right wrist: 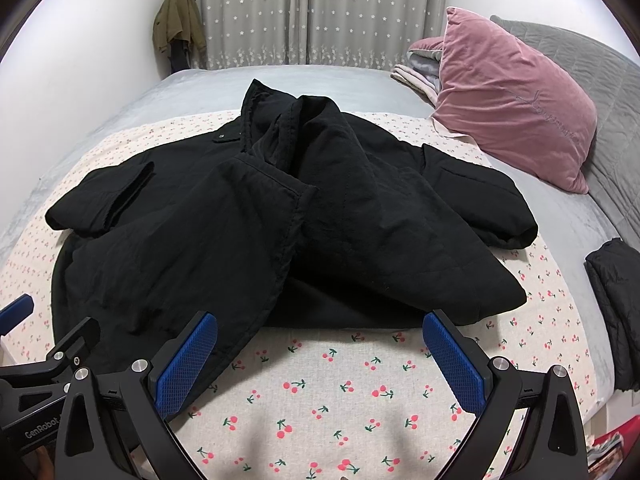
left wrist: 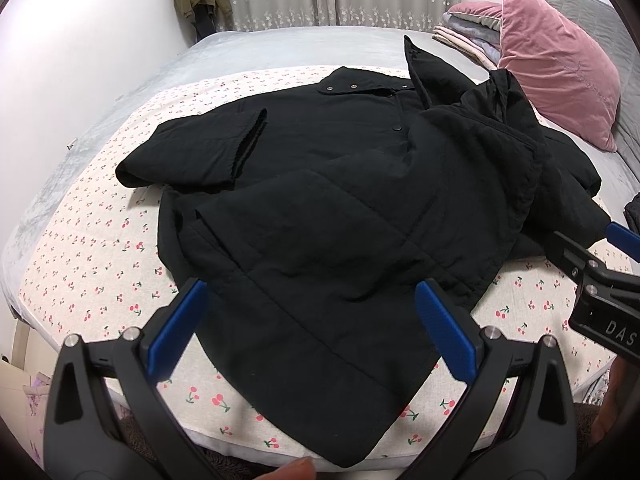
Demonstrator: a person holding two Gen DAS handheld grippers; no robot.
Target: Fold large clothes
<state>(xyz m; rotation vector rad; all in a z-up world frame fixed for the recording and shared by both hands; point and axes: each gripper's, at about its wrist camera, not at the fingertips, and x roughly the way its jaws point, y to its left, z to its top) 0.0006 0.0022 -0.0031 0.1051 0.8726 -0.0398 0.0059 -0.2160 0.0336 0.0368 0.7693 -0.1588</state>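
A large black quilted jacket (left wrist: 320, 200) lies on a cherry-print sheet (left wrist: 88, 264) on the bed, partly folded, one sleeve laid across its left side and the right half bunched up. It also shows in the right wrist view (right wrist: 280, 232). My left gripper (left wrist: 308, 320) is open and empty, hovering over the jacket's near hem. My right gripper (right wrist: 320, 356) is open and empty, above the sheet (right wrist: 328, 400) just in front of the jacket's near edge. The right gripper also shows at the right edge of the left wrist view (left wrist: 592, 264).
A pink velvet pillow (right wrist: 508, 100) and folded blankets (right wrist: 420, 68) lie at the head of the bed. Another folded black garment (right wrist: 616, 304) lies at the right. An olive coat (right wrist: 176, 20) hangs by the grey curtain (right wrist: 312, 12).
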